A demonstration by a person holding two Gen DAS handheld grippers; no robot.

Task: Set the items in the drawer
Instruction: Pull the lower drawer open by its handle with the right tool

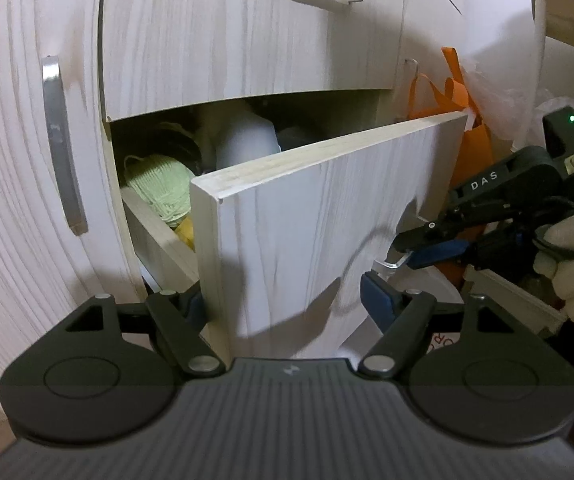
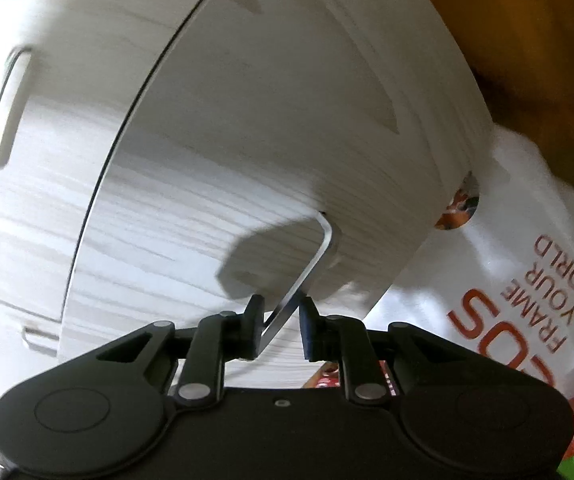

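Drawer (image 1: 307, 216) (pale woodgrain, half open): right hand-held gripper (image 2: 281, 330) clamps its bent metal handle (image 2: 307, 272); left hand-held gripper (image 1: 287, 300) unclenched.

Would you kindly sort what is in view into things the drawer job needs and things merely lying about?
Job: open drawer, its handle, right gripper shut on the handle, left gripper, green yarn.
Lying about: orange bag, upper drawer, printed box.

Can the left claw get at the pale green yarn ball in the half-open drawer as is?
Probably yes: left claw is open and empty; pale green yarn ball sits exposed at the drawer's open near-left corner, though the white wood-grain drawer front stands between.
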